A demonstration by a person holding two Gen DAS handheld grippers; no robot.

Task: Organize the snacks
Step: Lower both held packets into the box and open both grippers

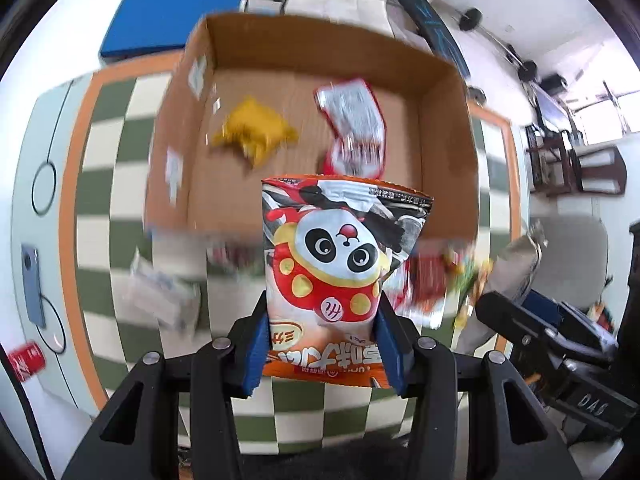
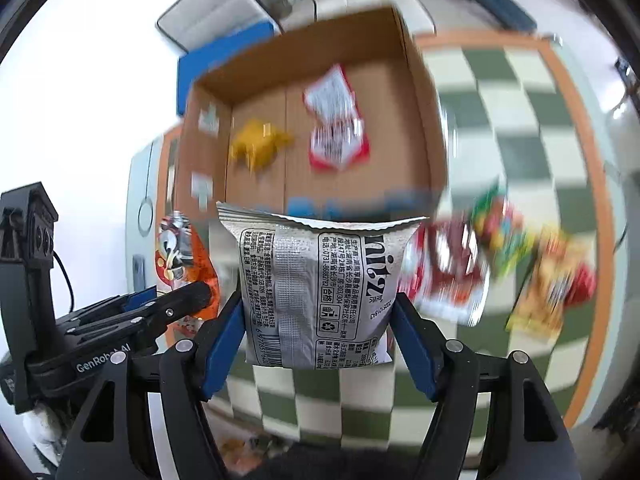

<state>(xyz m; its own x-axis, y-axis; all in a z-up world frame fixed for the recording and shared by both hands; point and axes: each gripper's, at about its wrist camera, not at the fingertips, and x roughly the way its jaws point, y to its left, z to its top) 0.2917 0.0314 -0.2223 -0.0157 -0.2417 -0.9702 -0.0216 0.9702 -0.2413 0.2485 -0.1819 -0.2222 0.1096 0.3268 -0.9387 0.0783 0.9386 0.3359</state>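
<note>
Your desk (image 1: 112, 184) carries a green-and-cream checkered cloth with an orange border, and on it stands an open cardboard box (image 1: 448, 128) straight ahead of both grippers. Inside the box lie a yellow packet (image 1: 256, 130) to the left and a red-and-white packet (image 1: 354, 128) to the right, apart from each other. Your left gripper (image 1: 322, 354) is clamped on a panda packet (image 1: 340, 268), held upright just short of the box's near wall. Your right gripper (image 2: 318, 336) pinches a silver packet (image 2: 316, 288), back label facing the camera, also in front of the box. Loose snacks (image 2: 516, 268) lie on the cloth to the right of the box; motion blur keeps their print unreadable. A red can (image 1: 26, 360) sits at the far left edge, partly cut off.
</note>
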